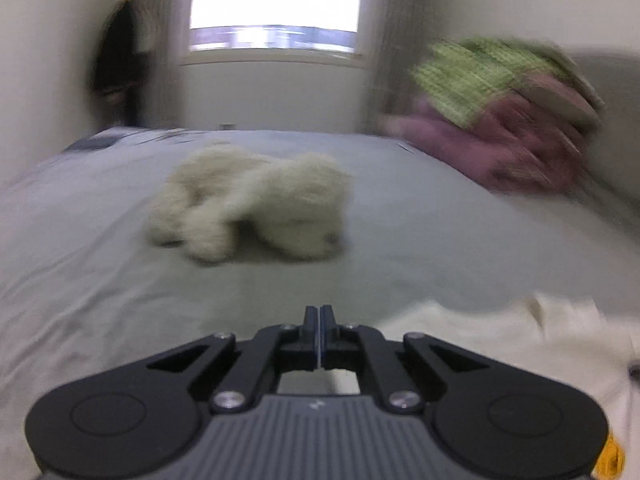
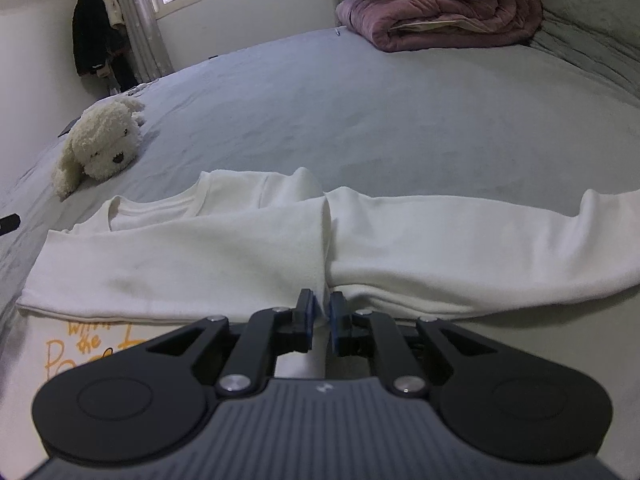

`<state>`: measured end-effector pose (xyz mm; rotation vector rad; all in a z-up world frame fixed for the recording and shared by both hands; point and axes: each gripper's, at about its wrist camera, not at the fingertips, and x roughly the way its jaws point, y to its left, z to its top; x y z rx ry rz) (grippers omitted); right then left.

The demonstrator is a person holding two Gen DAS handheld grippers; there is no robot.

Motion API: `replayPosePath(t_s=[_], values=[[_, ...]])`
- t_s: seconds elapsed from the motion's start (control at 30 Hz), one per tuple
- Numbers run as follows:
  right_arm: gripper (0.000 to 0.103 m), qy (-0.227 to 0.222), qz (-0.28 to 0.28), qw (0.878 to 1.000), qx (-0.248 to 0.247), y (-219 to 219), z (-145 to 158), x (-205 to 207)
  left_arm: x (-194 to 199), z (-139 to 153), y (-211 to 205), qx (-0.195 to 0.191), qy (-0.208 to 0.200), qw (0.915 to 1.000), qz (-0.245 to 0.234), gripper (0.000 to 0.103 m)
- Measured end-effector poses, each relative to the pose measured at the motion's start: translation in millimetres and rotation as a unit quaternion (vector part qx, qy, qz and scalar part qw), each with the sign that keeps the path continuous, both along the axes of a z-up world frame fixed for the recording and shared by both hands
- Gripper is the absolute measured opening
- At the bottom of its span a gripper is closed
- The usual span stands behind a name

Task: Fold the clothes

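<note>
Roughly, left to right on the grey bed (image 2: 360, 112): plush dog (image 2: 100, 144) far left, white sweatshirt (image 2: 200, 256) spread in front, mauve quilt (image 2: 440, 4) far right at the back. Left gripper (image 1: 320, 312) has jaws pressed together on nothing, hovering over bare sheet with the garment just to its right. Right gripper (image 2: 322, 308) pinches a bunched ridge of white cloth at the near edge, where the folded-in left sleeve meets the right sleeve lying outstretched. Step looks like folding sleeves inward, midway. Next move probably needs carrying the right sleeve across the body, then smoothing.
</note>
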<state>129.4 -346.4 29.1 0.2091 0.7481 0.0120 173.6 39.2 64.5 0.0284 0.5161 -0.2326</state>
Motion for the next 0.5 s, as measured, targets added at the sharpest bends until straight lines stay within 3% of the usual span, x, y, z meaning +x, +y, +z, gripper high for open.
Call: replayPosePath(t_s=[0.1,0.13,0.23,0.33,0.5], values=[[0.009,0.004,0.000,1.000,-0.001,0,0,0,12,-25,-31,0.066,0.044,0.9955,-0.051,0.000],[0.009,0.004,0.001,1.000,-0.001,0,-1,0,18,-34,-35,0.087,0.061,0.9933,-0.046,0.000],[0.009,0.005,0.003,1.000,-0.005,1,-2,0,24,-38,-32,0.074,0.066,0.9946,-0.033,0.000],[0.010,0.006,0.005,1.000,-0.010,2,-1,1,16,-18,-12,0.033,0.053,0.9980,-0.009,0.000],[0.011,0.006,-0.004,1.000,0.005,-1,2,0,-23,-8,-14,0.049,0.041,0.9964,-0.055,0.000]])
